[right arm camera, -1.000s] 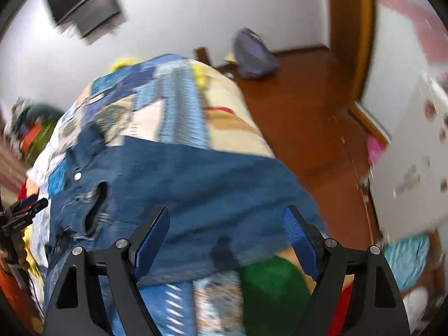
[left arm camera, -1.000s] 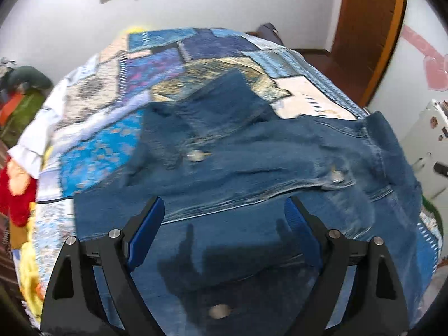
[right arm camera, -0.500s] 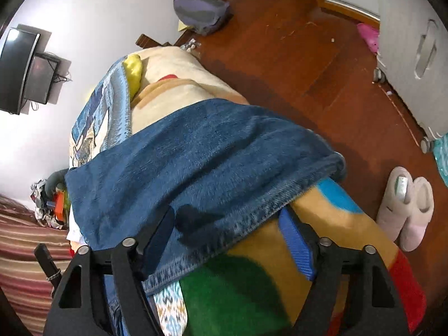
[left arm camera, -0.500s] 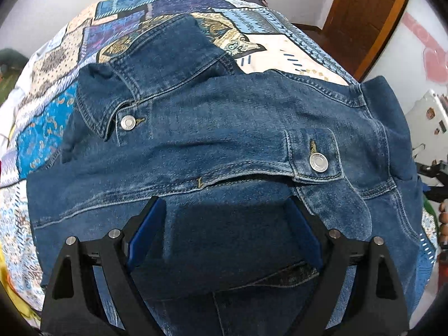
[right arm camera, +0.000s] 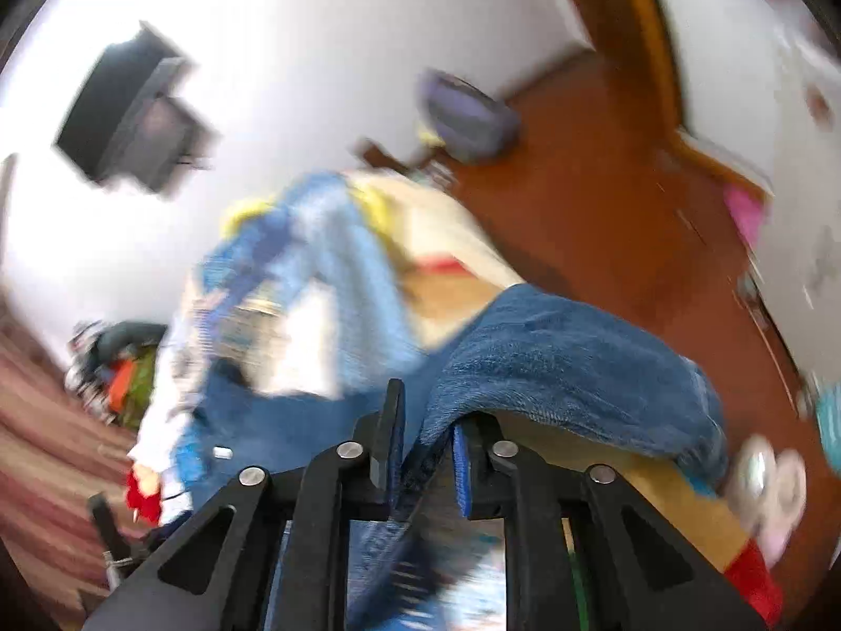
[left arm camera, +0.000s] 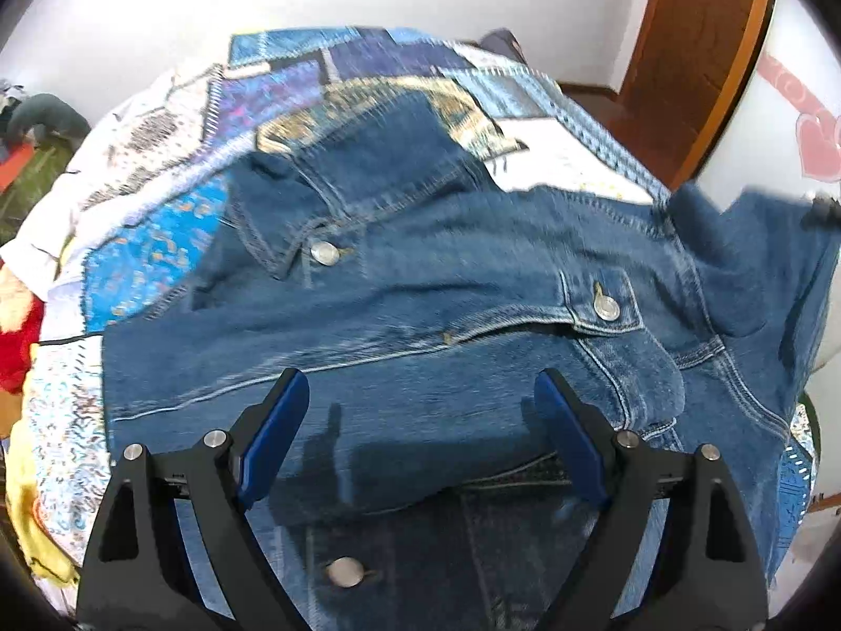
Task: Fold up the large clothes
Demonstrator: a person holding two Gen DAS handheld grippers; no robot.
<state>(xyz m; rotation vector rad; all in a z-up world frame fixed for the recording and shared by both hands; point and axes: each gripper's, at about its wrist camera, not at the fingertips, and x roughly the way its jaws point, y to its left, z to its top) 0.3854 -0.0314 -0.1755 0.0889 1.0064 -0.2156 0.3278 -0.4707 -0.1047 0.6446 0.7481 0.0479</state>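
A blue denim jacket (left arm camera: 447, 273) lies spread front-up on the bed, with its collar, metal buttons and a chest pocket flap showing. My left gripper (left arm camera: 418, 376) hovers just over the jacket's lower front, jaws open and wide apart with nothing between them. In the blurred right wrist view, my right gripper (right arm camera: 426, 420) is shut on an edge of the denim jacket (right arm camera: 567, 363) at the bed's side. The pinched cloth is raised off the bed and drapes away to the right. In the left wrist view the jacket's right end (left arm camera: 757, 242) stands lifted.
A patchwork bedspread (left arm camera: 157, 242) covers the bed. A wooden door (left arm camera: 694, 42) stands at the back right. Past the bed's side are wooden floor (right arm camera: 604, 184), a purple bag (right arm camera: 468, 115), slippers (right arm camera: 767, 484) and a wall-mounted screen (right arm camera: 131, 110). Piled clothes (left arm camera: 31, 168) lie at left.
My right gripper has shut on the jacket's edge and lifted it off the bed. The left gripper stayed open and pulled back slightly from the jacket.
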